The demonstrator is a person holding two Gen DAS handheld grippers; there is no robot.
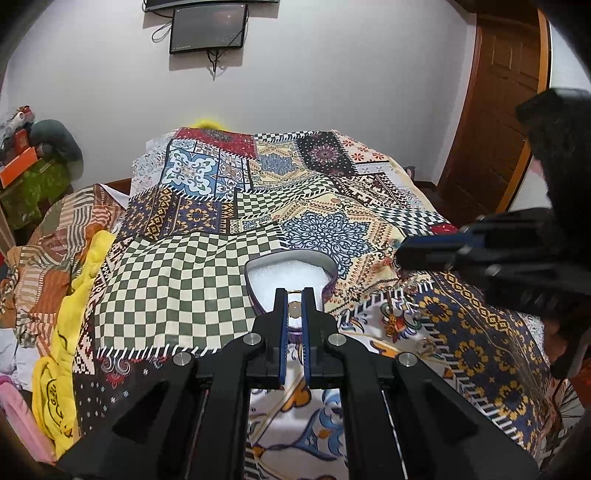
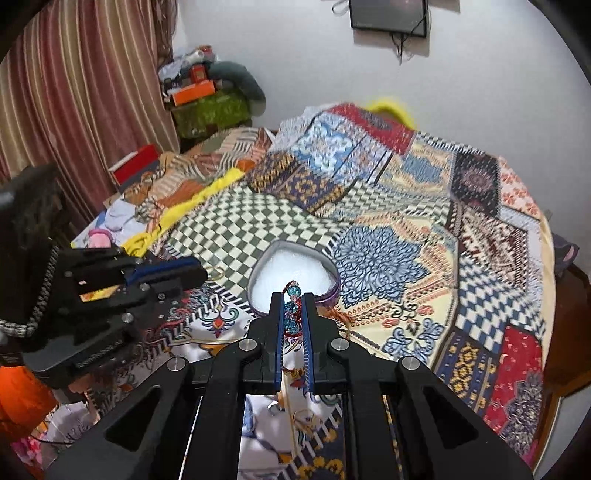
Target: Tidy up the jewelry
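Left wrist view: the left gripper (image 1: 294,295) hangs over the near rim of a heart-shaped box (image 1: 330,271) lined with white foam, and its blue-padded fingers (image 1: 283,317) are pressed in on a small gold-rimmed ring with a pale stone (image 1: 294,308), which sits between them right above the box's near edge. The box rests on a patchwork bedspread (image 1: 177,280). To the right of the box, the right gripper (image 1: 417,254) reaches in sideways just past its rim; whether its jaws are apart cannot be told from here. Behind the box, on the wall, hangs a dark screen (image 1: 207,29).

Right wrist view: the right gripper (image 2: 294,306) is poised at the near point of the same heart-shaped box (image 2: 334,275), its fingers (image 2: 280,325) pinching a dangling blue and red beaded earring (image 2: 293,310) whose top pokes out over the white foam. Left of the box, the left gripper (image 2: 192,271) points toward it. A thin gold hoop (image 2: 216,273) lies on the bedspread (image 2: 388,258) just left of the box.
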